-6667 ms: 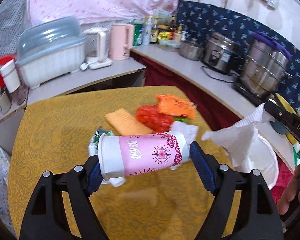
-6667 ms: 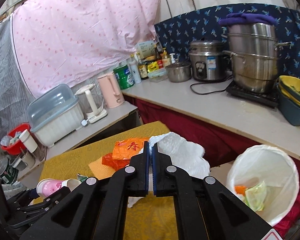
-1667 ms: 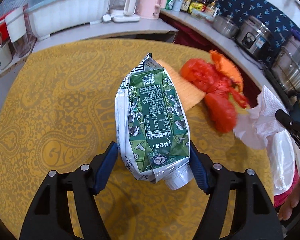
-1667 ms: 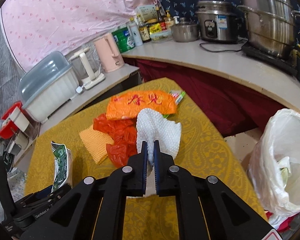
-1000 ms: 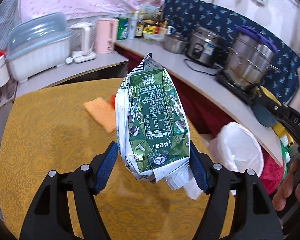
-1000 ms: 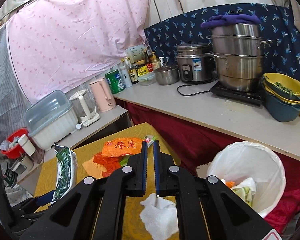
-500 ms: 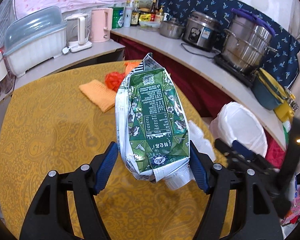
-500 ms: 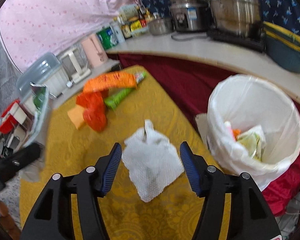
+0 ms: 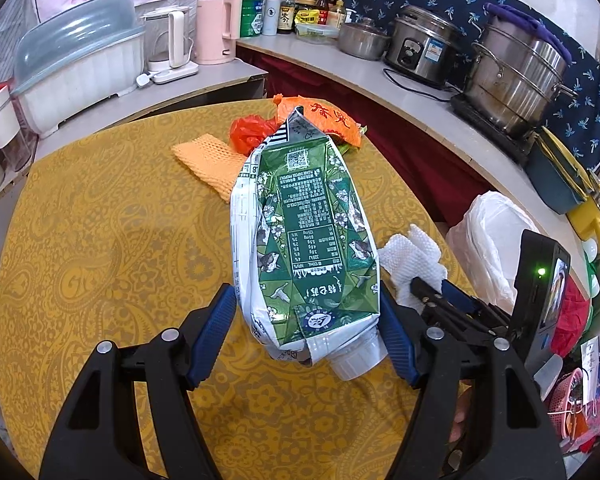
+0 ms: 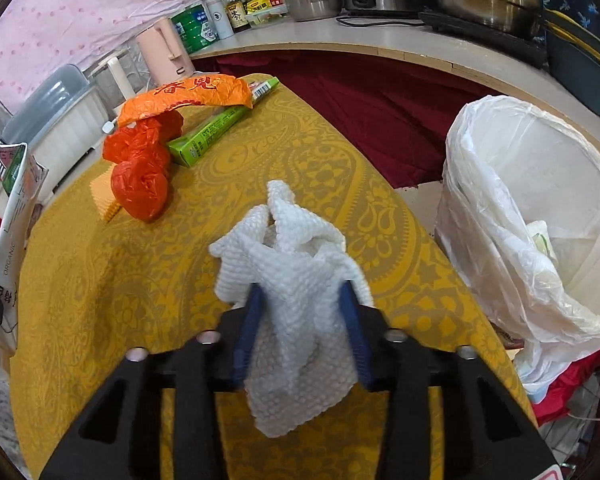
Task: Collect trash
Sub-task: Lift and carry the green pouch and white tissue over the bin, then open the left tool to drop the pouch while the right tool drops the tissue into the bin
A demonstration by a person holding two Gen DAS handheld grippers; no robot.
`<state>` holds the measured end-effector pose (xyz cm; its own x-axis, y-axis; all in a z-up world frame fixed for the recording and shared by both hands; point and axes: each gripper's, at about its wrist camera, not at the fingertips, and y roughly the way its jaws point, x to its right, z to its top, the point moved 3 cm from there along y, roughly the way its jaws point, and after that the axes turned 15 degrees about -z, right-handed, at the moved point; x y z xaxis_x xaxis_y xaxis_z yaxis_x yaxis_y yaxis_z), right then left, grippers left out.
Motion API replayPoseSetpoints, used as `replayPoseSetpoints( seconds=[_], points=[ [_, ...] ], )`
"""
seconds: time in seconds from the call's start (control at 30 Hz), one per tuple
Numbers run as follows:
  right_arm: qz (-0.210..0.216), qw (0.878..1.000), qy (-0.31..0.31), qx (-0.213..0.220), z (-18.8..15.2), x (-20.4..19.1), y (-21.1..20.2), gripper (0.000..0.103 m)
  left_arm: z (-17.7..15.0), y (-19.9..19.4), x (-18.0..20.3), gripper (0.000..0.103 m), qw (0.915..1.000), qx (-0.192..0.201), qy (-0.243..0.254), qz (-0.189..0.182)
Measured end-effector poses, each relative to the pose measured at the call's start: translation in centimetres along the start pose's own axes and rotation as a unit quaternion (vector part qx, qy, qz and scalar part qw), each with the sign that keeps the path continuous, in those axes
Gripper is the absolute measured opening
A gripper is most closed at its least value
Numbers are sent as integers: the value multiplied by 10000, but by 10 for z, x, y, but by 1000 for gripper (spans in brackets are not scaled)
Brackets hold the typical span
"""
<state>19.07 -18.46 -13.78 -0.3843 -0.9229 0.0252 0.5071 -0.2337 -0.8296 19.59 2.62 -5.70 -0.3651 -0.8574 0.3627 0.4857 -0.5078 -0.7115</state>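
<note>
Now my right gripper (image 10: 300, 320) has the white paper towel (image 10: 296, 280) bunched between its blue pads, which have just been closing on it; the towel sits on the yellow table (image 10: 300, 152) near the edge, beside the bin (image 10: 540, 208) lined with a white bag. My left gripper (image 9: 306, 332) stands fairly wide, clamped on a crushed green carton (image 9: 304, 232) held above the table, cap end toward me. Its printed panel carries a QR code and small Chinese text I can't read; in the right view its side reads "ORGANIC". Farther back lie a red bag (image 10: 140, 172), an orange wrapper (image 10: 188, 96) with red Chinese characters, a green box (image 10: 212, 132) bearing a barcode, and an orange mesh sleeve (image 9: 208, 160).
</note>
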Motion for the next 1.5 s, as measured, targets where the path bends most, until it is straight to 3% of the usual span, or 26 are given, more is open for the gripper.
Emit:
replayPoseSetpoints(
  seconds=[0.03, 0.4, 0.6, 0.8, 1.2, 1.5],
  points=[
    [65, 10000, 17, -30, 2, 1, 0, 10, 0, 1, 1, 66, 10000, -4, 6, 0],
    [113, 9952, 634, 732, 45, 63, -68, 8, 10, 0, 38, 66, 9992, 53, 333, -215],
    [-7, 9870, 980, 1272, 67, 114, -117, 8, 19, 1, 90, 66, 9958, 105, 738, -523],
    [-241, 9796, 1272, 1536, 75, 167, -139, 8, 25, 16, 151, 66, 9897, 63, 1114, -901],
    [-542, 9719, 1811, 1407, 61, 253, -119, 8, 12, 85, 240, 66, 9773, -517, 1553, -1348],
    [-524, 9698, 2033, 1245, 54, 275, -91, 9, 8, 128, 264, 67, 9726, -839, 1669, -1384]
  ],
)
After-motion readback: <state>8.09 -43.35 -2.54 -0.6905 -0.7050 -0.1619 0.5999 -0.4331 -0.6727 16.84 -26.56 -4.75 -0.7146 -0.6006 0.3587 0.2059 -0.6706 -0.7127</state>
